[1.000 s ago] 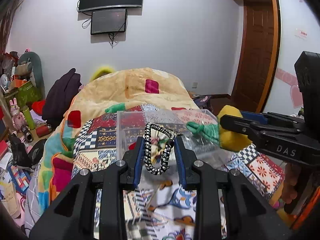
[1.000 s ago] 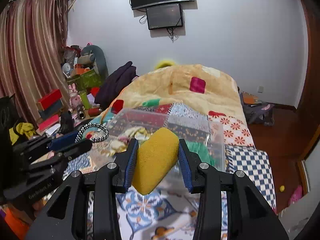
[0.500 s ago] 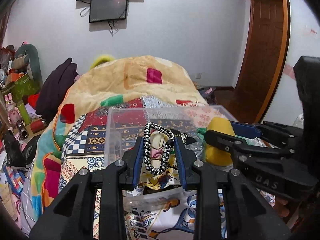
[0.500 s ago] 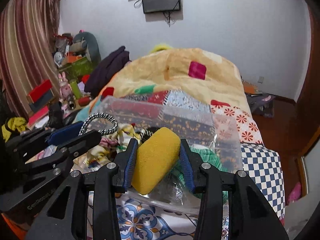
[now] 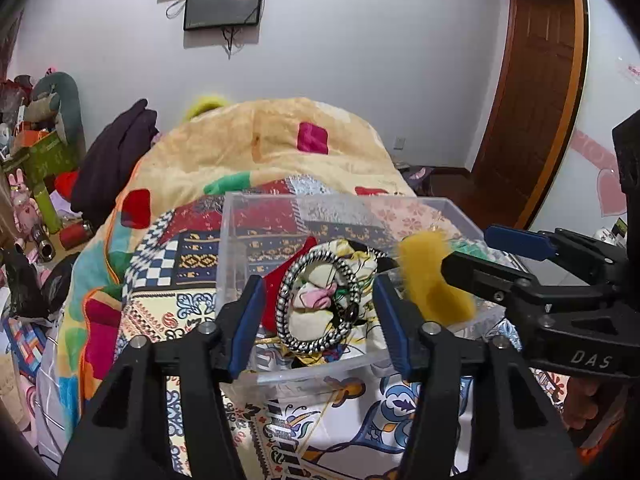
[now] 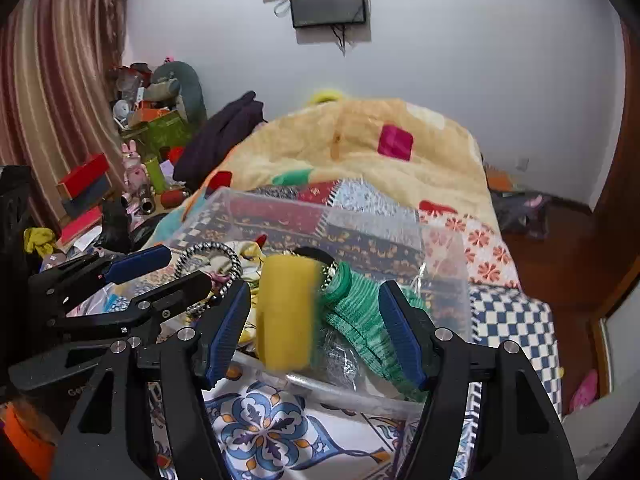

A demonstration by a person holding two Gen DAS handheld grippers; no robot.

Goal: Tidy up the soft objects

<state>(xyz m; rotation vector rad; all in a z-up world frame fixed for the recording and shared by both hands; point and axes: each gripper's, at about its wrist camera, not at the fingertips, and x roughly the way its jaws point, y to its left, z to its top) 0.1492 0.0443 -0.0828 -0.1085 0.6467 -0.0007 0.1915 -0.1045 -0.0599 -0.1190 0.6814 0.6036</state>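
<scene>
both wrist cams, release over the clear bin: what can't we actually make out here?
- Yellow sponge: motion-blurred in both views, so whether it has landed is unclear; right gripper jaws opening.
- Clear bin floor: hidden by piled cloth in both views.
- Black-and-white hair tie: clear of the opening left gripper pads; resting or falling, can't tell.
- Green knit item: its lower end is behind the right gripper's finger.

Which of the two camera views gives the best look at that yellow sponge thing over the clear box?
The right wrist view: the yellow sponge sits centred, whole though blurred, between the opening jaws of the right gripper, over the clear plastic box. In the left wrist view it is off to the side, partly hidden behind a finger of the right gripper.
</scene>
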